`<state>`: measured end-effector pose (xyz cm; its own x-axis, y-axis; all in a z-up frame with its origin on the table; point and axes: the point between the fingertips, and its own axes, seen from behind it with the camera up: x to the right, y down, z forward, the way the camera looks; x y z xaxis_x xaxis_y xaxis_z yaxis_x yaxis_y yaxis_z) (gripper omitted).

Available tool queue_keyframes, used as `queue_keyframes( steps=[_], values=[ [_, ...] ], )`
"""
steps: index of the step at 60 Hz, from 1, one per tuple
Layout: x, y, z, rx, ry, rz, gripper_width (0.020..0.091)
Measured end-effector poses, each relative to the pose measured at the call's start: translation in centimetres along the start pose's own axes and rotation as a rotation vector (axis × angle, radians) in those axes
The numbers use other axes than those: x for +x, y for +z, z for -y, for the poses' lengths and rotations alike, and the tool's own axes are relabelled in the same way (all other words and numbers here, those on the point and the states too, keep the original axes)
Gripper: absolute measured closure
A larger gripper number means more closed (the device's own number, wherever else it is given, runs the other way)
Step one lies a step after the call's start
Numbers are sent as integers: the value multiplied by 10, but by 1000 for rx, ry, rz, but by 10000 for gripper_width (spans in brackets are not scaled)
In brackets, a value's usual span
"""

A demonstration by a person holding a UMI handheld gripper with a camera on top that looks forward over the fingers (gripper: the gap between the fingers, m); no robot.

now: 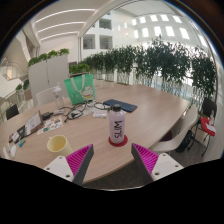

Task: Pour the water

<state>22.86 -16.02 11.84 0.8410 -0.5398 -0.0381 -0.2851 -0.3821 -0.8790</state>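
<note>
Site: open office/meeting area. I see lg round wooden table (150,118) w/ papers (40,120), row of tall potted plants (165,62) as divider, big windows (155,28), strip ceiling lights (62,22), white cabinet (45,72), white chair (180,135).

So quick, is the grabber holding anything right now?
Gripper: open, holding nothing; the bottle stands just ahead of its fingers.

Bench (150,115): light wood-look top, smooth, slight sheen from ceiling lights. Bottle (117,125): pale matt body with printed label, dark cap, red base. Cup (57,143): yellow, plastic-looking, matt. Gripper (112,161) pads (80,158): magenta, ribbed texture, matt; finger housings white plastic, smooth. Chair (172,138): white, smooth.
</note>
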Motion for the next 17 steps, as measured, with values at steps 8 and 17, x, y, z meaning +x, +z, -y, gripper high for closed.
queue_keyframes(
  steps=[8,17],
  values=[
    [-20,-87,15,40,-25,-26,267],
    [-53,-169,27,88,-25,-27,264]
  ],
)
